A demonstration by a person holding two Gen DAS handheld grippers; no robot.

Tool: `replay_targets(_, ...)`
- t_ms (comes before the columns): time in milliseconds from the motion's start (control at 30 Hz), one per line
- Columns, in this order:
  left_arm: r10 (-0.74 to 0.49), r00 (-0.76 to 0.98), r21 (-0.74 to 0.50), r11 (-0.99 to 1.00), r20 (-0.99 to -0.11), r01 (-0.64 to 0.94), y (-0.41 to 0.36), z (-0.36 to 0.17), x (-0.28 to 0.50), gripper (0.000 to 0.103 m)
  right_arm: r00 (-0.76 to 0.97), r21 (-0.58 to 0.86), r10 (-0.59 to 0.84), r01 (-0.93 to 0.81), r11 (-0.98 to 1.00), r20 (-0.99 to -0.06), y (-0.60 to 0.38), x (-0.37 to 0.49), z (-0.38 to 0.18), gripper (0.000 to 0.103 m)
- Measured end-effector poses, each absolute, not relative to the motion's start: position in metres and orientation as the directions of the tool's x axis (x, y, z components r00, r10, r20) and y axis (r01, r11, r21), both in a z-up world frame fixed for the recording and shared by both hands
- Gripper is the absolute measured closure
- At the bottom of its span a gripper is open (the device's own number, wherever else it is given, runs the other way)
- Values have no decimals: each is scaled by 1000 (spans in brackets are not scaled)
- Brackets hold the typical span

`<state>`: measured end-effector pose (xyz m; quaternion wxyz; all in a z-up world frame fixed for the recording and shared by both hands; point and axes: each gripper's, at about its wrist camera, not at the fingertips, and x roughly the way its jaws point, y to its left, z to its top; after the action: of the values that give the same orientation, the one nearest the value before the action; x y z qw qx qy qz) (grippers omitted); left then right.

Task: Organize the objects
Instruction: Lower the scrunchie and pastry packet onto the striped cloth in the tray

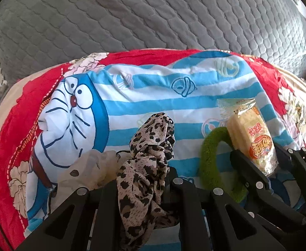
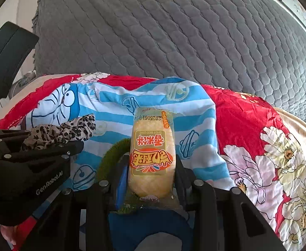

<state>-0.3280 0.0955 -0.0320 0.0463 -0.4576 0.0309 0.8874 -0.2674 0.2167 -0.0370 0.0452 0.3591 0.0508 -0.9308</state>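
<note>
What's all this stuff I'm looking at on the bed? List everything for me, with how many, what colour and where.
leopard-print cloth: one, tan with black spots, clamped in the left gripper.
snack packet: one, yellow with an orange label, clamped in the right gripper.
fuzzy ring: one, green, on the striped cloth beside the packet.
cream cloth: one, pale cream, lying left of the leopard cloth.
cartoon cloth: one, blue and white stripes, spread over the red sheet.
floral sheet: one, red with pale flowers, under everything.
quilted cover: one, grey, behind.
left gripper: one, black, fingers shut on the cloth.
right gripper: one, black, fingers around the packet.
</note>
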Motion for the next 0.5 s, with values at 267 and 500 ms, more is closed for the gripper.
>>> replay_targets(267, 56, -548, 18, -991, -834, -130, 100, -40, -332, 90, -729, -70, -36, 115, -991, -684, 216, -269, -40, 63)
replay_targets(500, 50, -534, 35, -988, -844, -148, 106, -46, -335, 90, -726, -76, -31, 114, -991, -687, 214, -270, -41, 63)
